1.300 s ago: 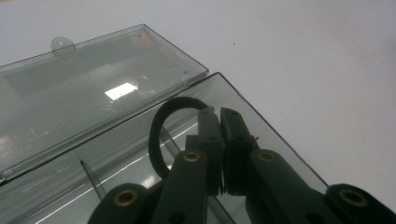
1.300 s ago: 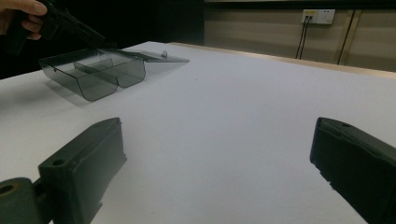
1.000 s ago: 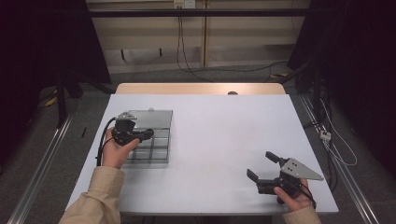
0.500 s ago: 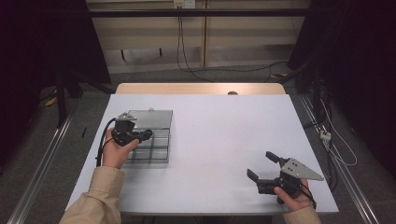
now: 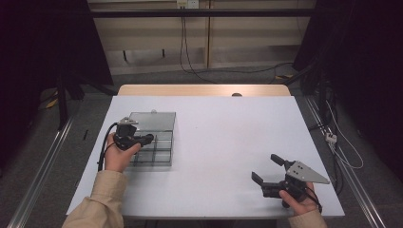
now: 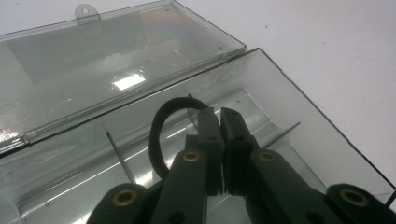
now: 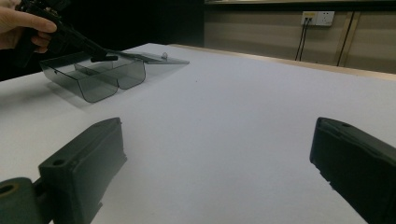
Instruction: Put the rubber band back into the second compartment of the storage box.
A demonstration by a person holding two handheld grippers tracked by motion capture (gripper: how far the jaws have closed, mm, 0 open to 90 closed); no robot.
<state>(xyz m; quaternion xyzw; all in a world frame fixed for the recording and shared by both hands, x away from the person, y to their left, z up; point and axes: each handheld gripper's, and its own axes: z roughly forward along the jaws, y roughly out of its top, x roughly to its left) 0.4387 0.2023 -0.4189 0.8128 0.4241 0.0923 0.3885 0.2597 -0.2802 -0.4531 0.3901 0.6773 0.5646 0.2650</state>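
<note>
A clear smoky plastic compartment box (image 5: pixel 164 151) lies open at the table's left, its lid (image 5: pixel 153 120) folded flat behind it. My left gripper (image 5: pixel 151 138) hovers over the box's compartments, shut on a thin black elastic loop (image 6: pixel 159 135). In the left gripper view the loop curls out to the left of the closed jaws (image 6: pixel 219 114), above the box's dividers (image 6: pixel 119 156). My right gripper (image 5: pixel 265 167) rests near the table's front right, open with nothing between its fingers. The right gripper view shows the box (image 7: pixel 93 86) and the left gripper (image 7: pixel 105 58) far off to its left.
The white table (image 5: pixel 218 133) stretches bare between the two grippers. A wooden strip (image 5: pixel 204 90) runs along its far edge. Cables and a wall socket (image 7: pixel 317 17) sit beyond the table. A cable (image 5: pixel 102 152) trails from the left gripper.
</note>
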